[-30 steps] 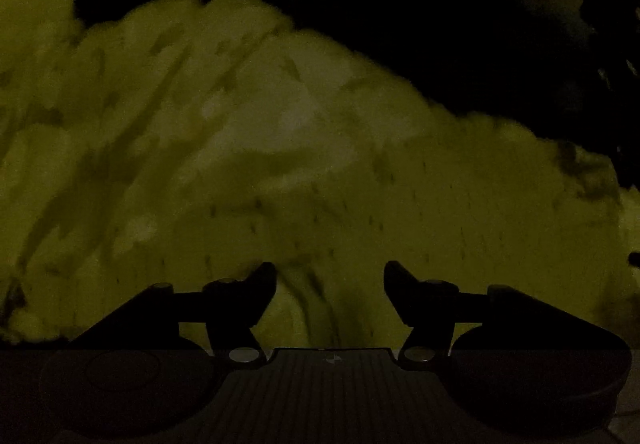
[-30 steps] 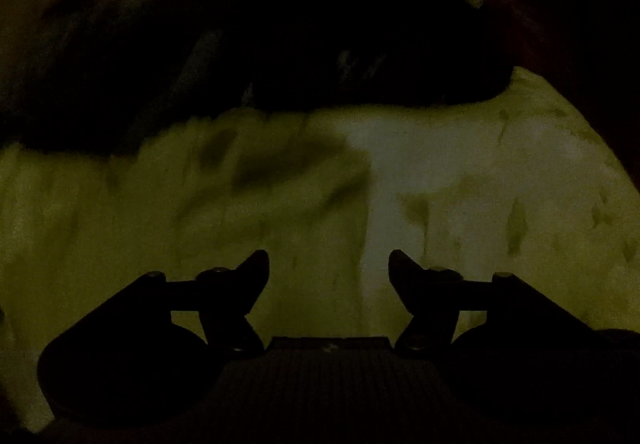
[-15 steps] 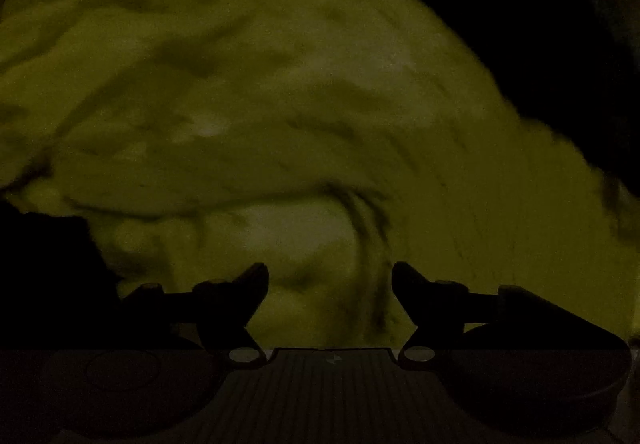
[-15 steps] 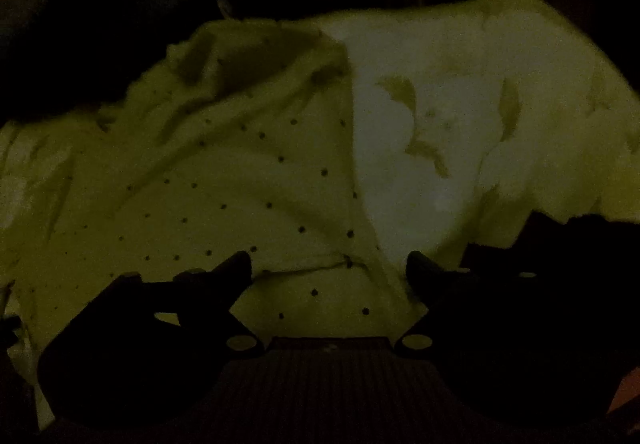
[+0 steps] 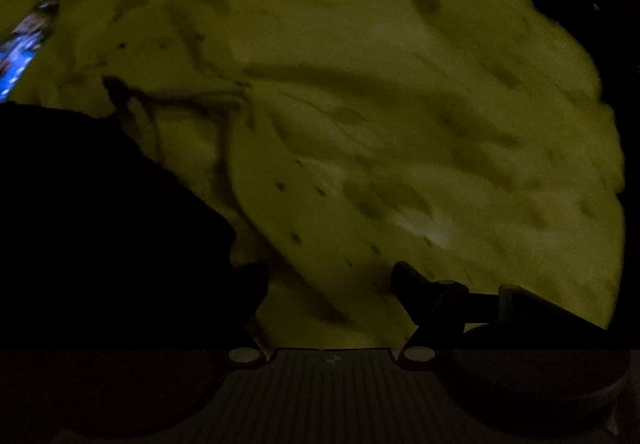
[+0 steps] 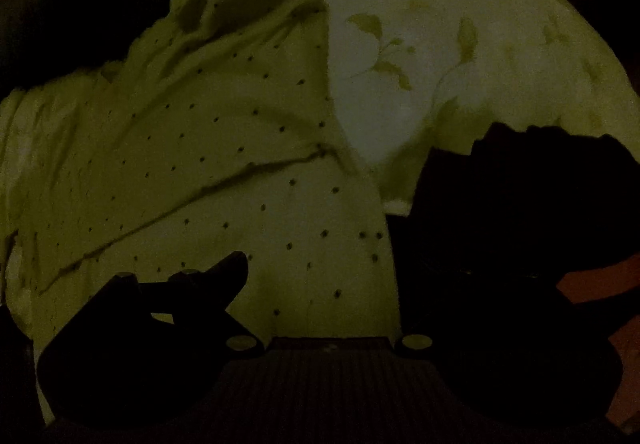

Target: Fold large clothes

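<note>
Under both sets of tongs, a pale dotted garment (image 6: 224,148) lies rumpled on a leaf-printed sheet (image 6: 460,56), its straight edge running down the middle of the right wrist view. The right tongs (image 6: 320,272) hover low over it with jaws spread; only the left finger shows plainly, the other lost in darkness. The left tongs (image 5: 330,278) are likewise spread over creased cloth. Nothing is pinched. Judging by this, the step is reaching for a grip; next, each should close on an edge or corner.
</note>
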`<action>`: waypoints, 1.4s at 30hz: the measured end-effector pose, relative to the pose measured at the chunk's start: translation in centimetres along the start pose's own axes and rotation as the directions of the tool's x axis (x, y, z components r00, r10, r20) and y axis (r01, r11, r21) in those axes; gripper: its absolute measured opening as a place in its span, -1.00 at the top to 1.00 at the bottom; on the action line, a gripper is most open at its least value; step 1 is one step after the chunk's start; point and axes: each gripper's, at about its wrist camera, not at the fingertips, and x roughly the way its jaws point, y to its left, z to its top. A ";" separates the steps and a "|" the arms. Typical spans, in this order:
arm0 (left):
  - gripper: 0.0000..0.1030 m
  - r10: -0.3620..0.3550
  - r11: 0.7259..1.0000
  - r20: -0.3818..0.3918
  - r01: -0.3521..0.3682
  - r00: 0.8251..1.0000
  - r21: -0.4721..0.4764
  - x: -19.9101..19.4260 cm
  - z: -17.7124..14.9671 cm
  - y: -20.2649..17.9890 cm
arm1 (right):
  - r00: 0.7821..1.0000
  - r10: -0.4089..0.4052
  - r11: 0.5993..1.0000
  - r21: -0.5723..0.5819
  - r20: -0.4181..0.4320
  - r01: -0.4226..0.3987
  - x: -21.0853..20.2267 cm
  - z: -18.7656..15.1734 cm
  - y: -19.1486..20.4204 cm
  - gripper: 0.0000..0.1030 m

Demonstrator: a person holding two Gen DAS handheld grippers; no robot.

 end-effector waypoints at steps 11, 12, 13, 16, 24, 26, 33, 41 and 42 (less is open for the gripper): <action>-0.11 -0.099 0.991 0.163 0.112 0.982 -0.071 -0.9 4.9 2.7 | 1.000 -0.014 0.999 -0.034 -0.020 0.013 0.1 0.3 2.0 -0.75; 0.04 -0.111 0.989 0.176 0.126 0.978 -0.078 -1.2 5.4 3.0 | 1.000 -0.015 0.999 -0.038 -0.022 0.014 0.2 0.3 2.2 -0.75; 0.05 -0.120 0.987 0.196 0.138 0.973 -0.084 -1.7 6.0 3.2 | 1.000 -0.016 0.999 -0.043 -0.026 0.015 0.2 0.3 2.5 -0.75; 0.12 -0.155 0.979 0.243 0.181 0.958 -0.089 -3.3 8.3 3.6 | 0.999 -0.014 0.999 -0.044 -0.032 0.012 0.3 0.4 3.0 -0.75; 0.13 -0.220 0.974 0.246 0.227 0.944 0.000 -5.0 11.2 0.1 | 1.000 0.004 0.998 -0.064 -0.015 -0.005 -0.7 0.6 3.7 -0.74; 0.13 -0.214 0.976 0.245 0.220 0.946 0.003 -4.7 10.7 -0.5 | 1.000 -0.003 0.998 -0.061 -0.015 0.002 -1.0 0.5 3.4 -0.74; 0.13 -0.309 0.930 0.270 0.231 0.912 0.284 -8.8 5.6 -7.3 | 1.000 -0.021 1.000 -0.004 -0.002 0.021 -2.2 0.0 1.3 -0.73; -0.81 -0.504 0.457 -0.112 0.374 0.857 0.807 -11.4 -17.9 -19.4 | 0.999 -0.034 0.999 0.039 -0.007 0.035 -2.1 -1.2 0.2 -0.72; -1.00 -0.468 0.411 -0.192 0.405 0.862 0.817 -10.5 -20.9 -20.3 | 0.999 -0.033 0.999 0.034 -0.007 0.033 -2.1 -1.1 0.3 -0.72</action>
